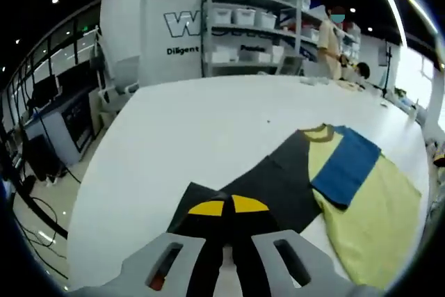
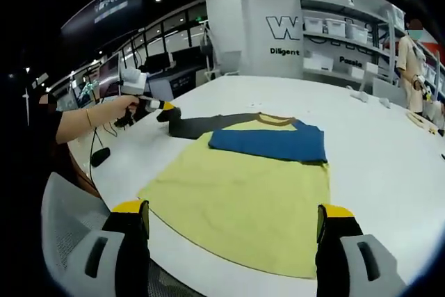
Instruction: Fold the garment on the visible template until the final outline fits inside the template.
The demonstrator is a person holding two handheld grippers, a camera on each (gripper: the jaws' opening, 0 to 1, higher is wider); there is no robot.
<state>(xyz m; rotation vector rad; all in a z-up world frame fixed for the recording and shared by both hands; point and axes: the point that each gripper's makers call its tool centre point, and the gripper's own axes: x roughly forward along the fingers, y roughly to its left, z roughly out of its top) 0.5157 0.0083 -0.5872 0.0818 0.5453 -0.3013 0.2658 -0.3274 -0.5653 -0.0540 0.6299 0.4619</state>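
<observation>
Garment (image 2: 243, 186): 1; left gripper (image 1: 228, 208) pinching its dark sleeve (image 1: 268, 189).

One T-shirt (image 2: 243, 186) ahead of the right gripper (image 2: 233, 231), in yellow, blue and dark panels, on one white worktop (image 2: 389, 165). Two grippers: the right with jaws spread wide, the left gripper (image 1: 228, 206) clamped on one dark sleeve (image 1: 268, 189). One shelving rack (image 1: 257, 29) beyond. One person (image 1: 330, 39) standing far ahead.
</observation>
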